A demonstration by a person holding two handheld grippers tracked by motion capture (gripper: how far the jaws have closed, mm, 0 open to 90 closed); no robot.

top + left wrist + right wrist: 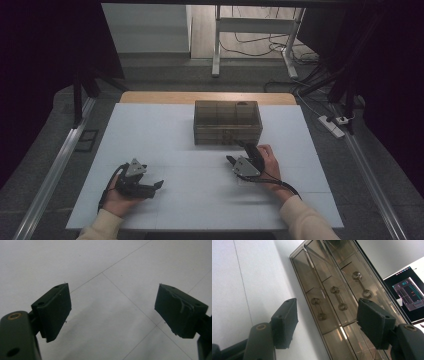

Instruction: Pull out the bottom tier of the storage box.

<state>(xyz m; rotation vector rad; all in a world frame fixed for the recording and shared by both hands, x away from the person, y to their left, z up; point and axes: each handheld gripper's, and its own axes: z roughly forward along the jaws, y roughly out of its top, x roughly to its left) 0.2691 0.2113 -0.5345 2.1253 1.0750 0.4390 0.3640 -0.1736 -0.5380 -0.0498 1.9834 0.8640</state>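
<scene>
A smoky translucent drawer box stands at the middle back of the white table. In the right gripper view the box fills the centre, with three drawer fronts and their handles facing me. My right gripper is held just in front of the box, open, with nothing between its jaws. My left gripper lies low over the table at the front left, pointing right. It is open over bare table with nothing in it.
A small dark thing lies in the box's back right compartment. A lit screen shows beyond the box in the right gripper view. Metal rails run beside the table, and cables and a power strip lie on the floor at right.
</scene>
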